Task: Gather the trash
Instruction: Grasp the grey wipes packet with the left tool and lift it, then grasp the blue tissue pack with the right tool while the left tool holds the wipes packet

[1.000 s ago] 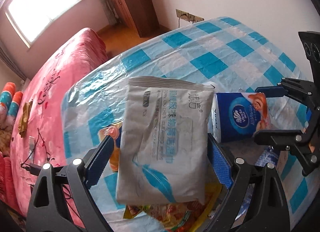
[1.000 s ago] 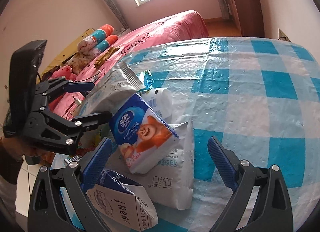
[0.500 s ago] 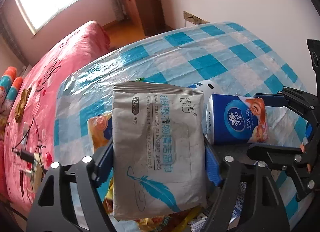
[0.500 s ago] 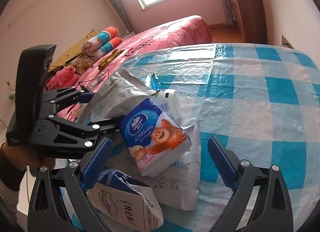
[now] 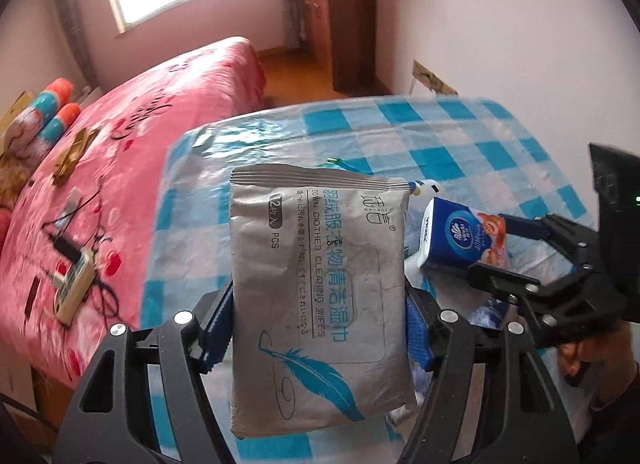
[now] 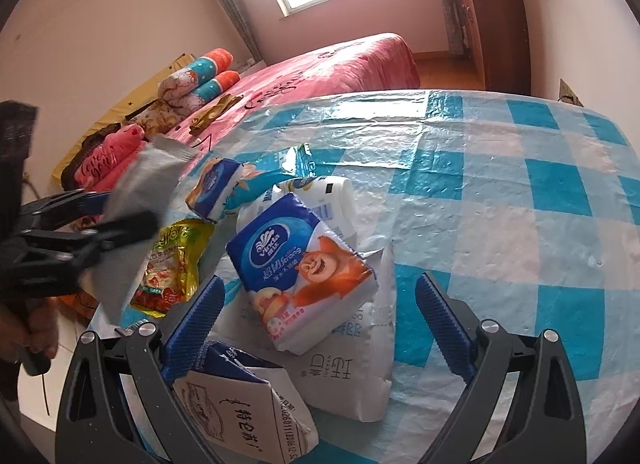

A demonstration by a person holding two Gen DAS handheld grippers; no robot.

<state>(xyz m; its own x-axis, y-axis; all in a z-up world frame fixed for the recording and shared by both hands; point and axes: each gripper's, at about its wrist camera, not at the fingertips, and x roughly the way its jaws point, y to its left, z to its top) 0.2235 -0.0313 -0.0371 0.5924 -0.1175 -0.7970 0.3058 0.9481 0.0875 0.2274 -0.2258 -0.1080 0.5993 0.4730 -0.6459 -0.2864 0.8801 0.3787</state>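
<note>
Left tongs (image 5: 316,328) are clamped on a flat grey foil pack of cleaning wipes w/ a blue feather print (image 5: 320,304), lifted clear above the table w/ the blue-and-white checked plastic cloth (image 5: 460,144). So step in hand looks like: one piece of trash picked, being carried off. No bin or bag visible in either view, so can't say where it goes.

Right tongs (image 6: 316,324) are spread wide, holding nothing, hovering over the rest of the pile: a blue-and-white tissue pack w/ an orange cartoon bear (image 6: 304,276) lying on a white wipes pouch (image 6: 352,364), an opened white milk carton (image 6: 244,408) right by the left finger, a yellow-green snack bag (image 6: 172,264) further left.

Next, prob.: drop right tongs around the tissue pack, close gently since it's soft and will squash, w/o snagging the pouch underneath.
</note>
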